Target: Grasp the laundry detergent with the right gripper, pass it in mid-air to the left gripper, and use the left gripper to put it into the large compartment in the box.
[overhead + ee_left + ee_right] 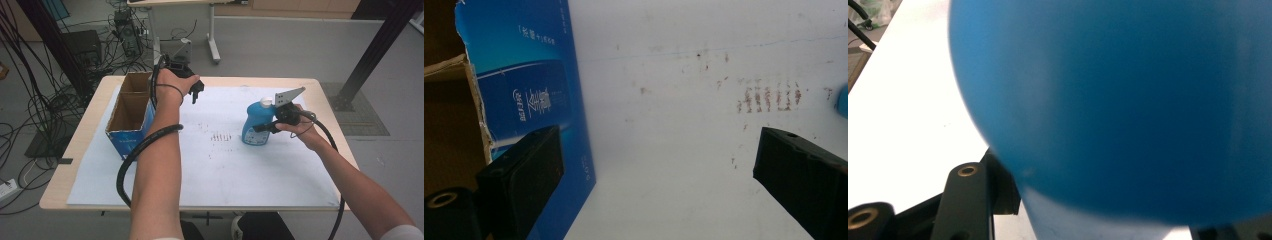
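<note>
A blue bottle (254,126) with a white cap (267,101) stands upright on the white sheet (225,170), right of centre. My right gripper (266,128) is shut on the bottle's body from the right side. Seen close up in the right gripper view, the bottle (1128,100) sits between the jaws of that gripper (1098,222). My left gripper (197,93) hangs open above the far part of the sheet, beside an open blue cardboard box (131,119). Its own camera looks down past the left gripper (654,155), with nothing between the wide jaws.
The box's blue side (534,100) stands at the left of the left gripper view, and the bottle's edge (843,100) shows at far right. Faint reddish marks (220,136) dot the sheet's middle. Cables, a desk leg and a black post lie beyond the table.
</note>
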Demonstrator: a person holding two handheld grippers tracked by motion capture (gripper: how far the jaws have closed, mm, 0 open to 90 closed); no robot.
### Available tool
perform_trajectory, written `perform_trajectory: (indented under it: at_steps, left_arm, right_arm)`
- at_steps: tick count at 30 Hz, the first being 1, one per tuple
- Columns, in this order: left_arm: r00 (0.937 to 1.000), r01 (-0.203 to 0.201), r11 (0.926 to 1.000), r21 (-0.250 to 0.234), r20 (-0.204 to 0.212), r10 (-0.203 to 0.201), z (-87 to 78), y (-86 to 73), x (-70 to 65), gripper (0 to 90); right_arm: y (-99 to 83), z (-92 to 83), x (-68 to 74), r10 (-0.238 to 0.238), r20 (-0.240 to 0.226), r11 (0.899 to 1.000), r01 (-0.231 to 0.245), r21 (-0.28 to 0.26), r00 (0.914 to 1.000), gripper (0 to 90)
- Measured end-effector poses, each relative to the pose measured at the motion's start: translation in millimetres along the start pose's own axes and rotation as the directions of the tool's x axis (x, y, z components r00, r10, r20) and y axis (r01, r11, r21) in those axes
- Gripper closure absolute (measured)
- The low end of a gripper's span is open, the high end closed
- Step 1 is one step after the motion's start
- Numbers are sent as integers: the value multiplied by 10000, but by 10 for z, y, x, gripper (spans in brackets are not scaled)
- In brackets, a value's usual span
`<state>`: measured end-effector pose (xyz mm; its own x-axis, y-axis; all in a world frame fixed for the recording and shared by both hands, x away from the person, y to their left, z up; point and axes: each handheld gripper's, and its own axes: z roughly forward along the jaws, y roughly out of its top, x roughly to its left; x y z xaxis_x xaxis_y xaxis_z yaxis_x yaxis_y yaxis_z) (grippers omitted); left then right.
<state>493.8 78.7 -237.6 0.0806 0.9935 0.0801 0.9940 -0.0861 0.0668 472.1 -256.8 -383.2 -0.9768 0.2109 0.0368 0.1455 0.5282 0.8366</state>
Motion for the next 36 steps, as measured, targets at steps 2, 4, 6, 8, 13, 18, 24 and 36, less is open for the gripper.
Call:
perform_trajectory:
  at_steps: [2,4,6,8,13,18,24,36]
  left_arm:
    - [10000,-3,10000,-23,12,3,-2,0,-3,65]
    - [10000,-9,10000,-14,-7,9,-5,2,-8,65]
    - [10000,-54,10000,-2,-3,54,-5,1,-7,65]
    - [10000,-59,10000,-5,-14,59,-2,-1,-9,66]
    - [10000,-20,10000,1,-12,20,-2,-6,-5,65]
    - [10000,-20,10000,-32,-38,20,-27,-7,0,65]
    - [10000,-10,10000,-63,-35,10,-37,-10,1,65]
    - [10000,-23,9999,-114,-45,22,-79,-23,3,65]
  right_arm:
    - [0,0,0,8,-5,10000,-8,1,10000,428]
    - [2,0,-1,-8,-9,10000,8,16,10000,428]
    - [2,0,-1,-3,-12,10000,3,18,10000,429]
    - [2,0,1,-2,-4,10000,2,14,10000,430]
    - [6,-1,5,-83,-15,9999,83,65,10000,433]
    - [6,-1,5,-82,-18,9999,82,70,10000,434]
    - [5,-1,8,-59,3,10000,59,54,10000,434]
    - [6,0,14,-83,43,9999,82,72,10000,433]
